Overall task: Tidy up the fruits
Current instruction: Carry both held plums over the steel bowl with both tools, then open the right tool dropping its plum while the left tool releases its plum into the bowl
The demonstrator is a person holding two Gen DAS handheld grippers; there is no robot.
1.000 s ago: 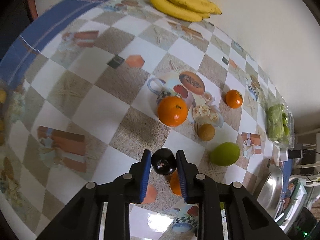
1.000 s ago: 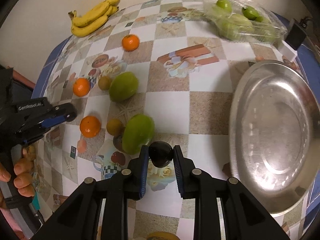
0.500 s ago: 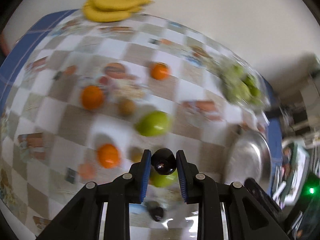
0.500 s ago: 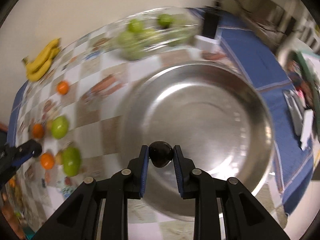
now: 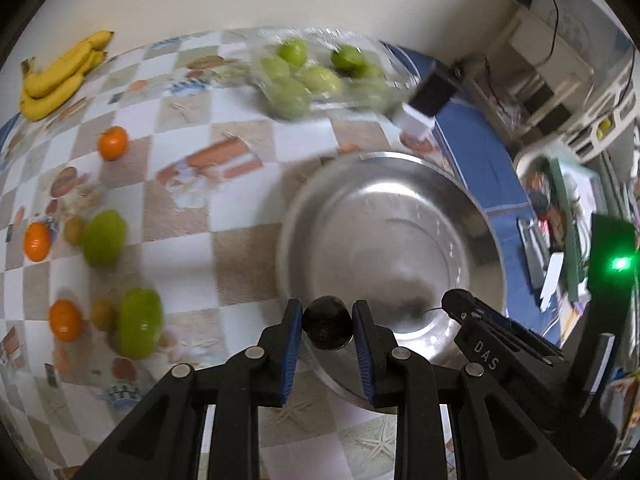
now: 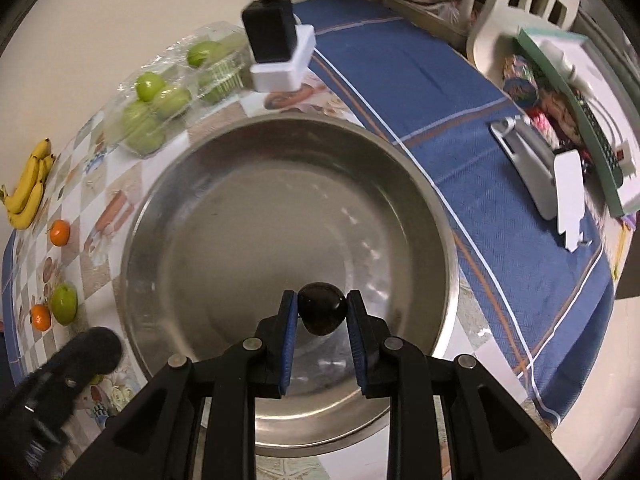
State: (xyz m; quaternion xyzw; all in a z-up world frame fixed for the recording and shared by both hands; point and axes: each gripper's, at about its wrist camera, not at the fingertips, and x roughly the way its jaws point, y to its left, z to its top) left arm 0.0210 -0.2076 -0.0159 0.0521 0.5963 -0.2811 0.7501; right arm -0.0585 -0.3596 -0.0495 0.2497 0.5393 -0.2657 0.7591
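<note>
The checked tablecloth (image 5: 240,248) covers the table, with a blue cloth (image 6: 460,128) beyond it. A large steel bowl (image 6: 288,184) sits where the two meet, nothing resting on its bottom. Against the wall lies a clear pack of green fruits (image 5: 316,76); about seven show, though blur makes the count unsure. One bunch of bananas (image 5: 60,76) lies at the far corner.

The left gripper (image 5: 327,326) is clamped on a dark round fruit (image 5: 327,328), held over the bowl's near rim. The right gripper (image 6: 322,314) is clamped on a second dark fruit (image 6: 322,314), held above the bowl's inside. In the left view the right gripper's side carries the letters "DAS".

Loose on the cloth are two green mangoes (image 5: 105,236), three oranges (image 5: 113,143) and two small brown fruits (image 5: 75,230). A black plug adapter (image 6: 272,34) stands on a white block (image 6: 286,70) beside the fruit pack.
</note>
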